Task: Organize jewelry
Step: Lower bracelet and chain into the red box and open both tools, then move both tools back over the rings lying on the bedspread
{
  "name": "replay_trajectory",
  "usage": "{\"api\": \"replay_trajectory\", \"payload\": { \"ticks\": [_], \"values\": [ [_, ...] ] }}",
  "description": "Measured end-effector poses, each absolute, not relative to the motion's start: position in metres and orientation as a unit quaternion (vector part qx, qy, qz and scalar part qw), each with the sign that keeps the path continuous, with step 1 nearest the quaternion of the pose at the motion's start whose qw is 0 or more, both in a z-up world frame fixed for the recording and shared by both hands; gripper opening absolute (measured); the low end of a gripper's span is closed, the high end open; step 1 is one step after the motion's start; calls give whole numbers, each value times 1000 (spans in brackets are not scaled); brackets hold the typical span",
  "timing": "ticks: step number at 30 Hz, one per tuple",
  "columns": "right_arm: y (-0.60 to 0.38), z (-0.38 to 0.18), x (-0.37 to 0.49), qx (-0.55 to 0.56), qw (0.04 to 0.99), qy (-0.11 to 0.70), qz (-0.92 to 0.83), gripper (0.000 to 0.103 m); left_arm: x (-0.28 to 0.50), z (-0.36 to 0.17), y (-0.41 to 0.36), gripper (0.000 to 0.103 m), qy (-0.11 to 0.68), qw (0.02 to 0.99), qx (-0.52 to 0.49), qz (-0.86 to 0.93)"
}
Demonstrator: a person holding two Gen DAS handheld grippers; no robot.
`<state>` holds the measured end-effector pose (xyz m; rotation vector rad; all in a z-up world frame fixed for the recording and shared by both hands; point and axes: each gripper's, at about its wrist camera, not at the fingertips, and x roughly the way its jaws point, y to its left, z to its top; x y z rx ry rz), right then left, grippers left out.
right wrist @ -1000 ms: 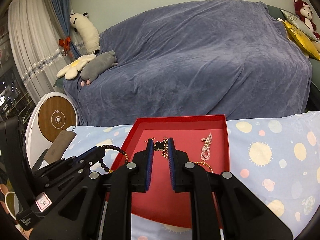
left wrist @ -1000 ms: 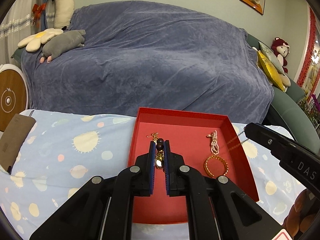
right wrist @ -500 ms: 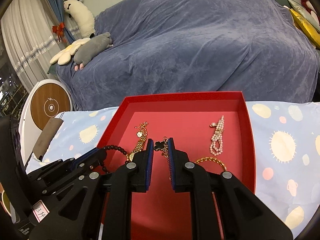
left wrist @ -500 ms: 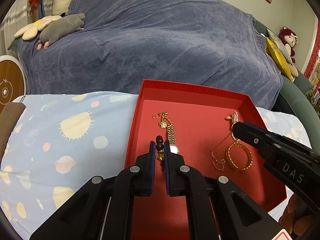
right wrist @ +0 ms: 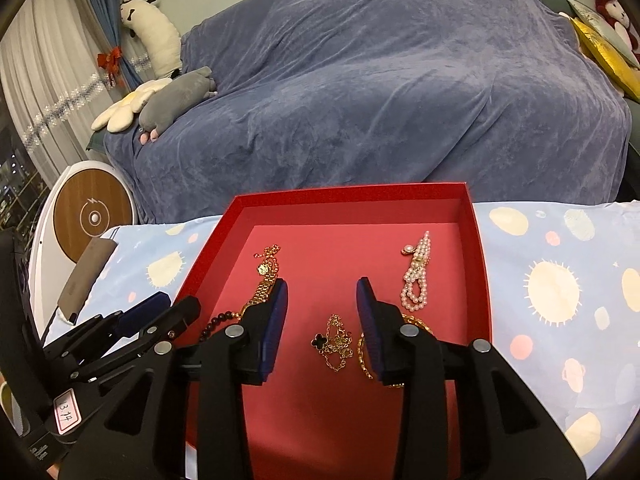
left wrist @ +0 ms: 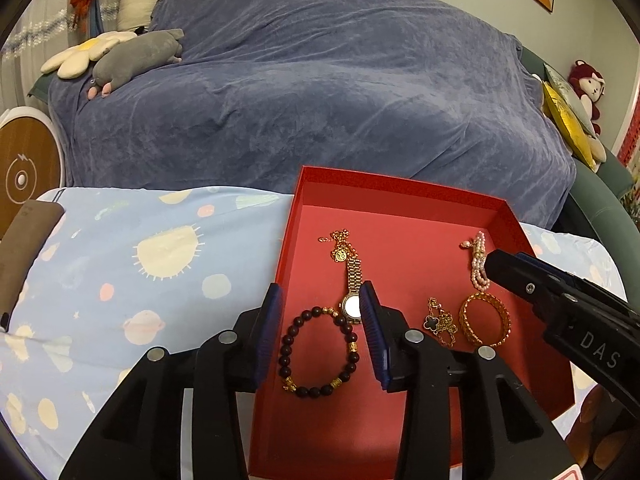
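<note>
I hold both the left gripper (left wrist: 320, 320) and right gripper (right wrist: 322, 312) spread wide over the red tray (left wrist: 400, 188), so the bead bracelet (left wrist: 320, 352) and clover necklace (right wrist: 332, 340) lie free inside.

A dark bead bracelet (left wrist: 319, 352) is seen lying flat in the red tray (left wrist: 400, 188), framed by the 2 spread fingers of the left gripper (left wrist: 322, 322). A gold watch (left wrist: 352, 288), a clover necklace (left wrist: 439, 322), a gold bangle (left wrist: 485, 319) and a pearl strand (left wrist: 478, 260) are laid further right, where the right gripper (left wrist: 496, 264) is seen above the pearls.
</note>
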<state>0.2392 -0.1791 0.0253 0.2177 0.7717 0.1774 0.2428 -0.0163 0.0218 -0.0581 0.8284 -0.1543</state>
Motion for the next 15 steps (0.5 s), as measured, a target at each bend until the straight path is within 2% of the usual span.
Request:
{"api": "replay_trajectory", "payload": {
  "ticks": [5, 7, 12, 15],
  "values": [
    [-175, 48, 219, 96, 922, 365, 87, 35, 230, 41, -15, 39, 394, 916, -23, -72],
    [-175, 59, 207, 96, 925, 358, 86, 38, 222, 52, -13, 41, 389, 918, -23, -72],
    [-174, 74, 165, 81, 927, 356, 89, 41, 185, 72, -4, 56, 373, 925, -15, -75],
    [-172, 76, 136, 65, 929, 354, 88, 41, 157, 72, 2, 56, 366, 928, 0, -70]
  ]
}}
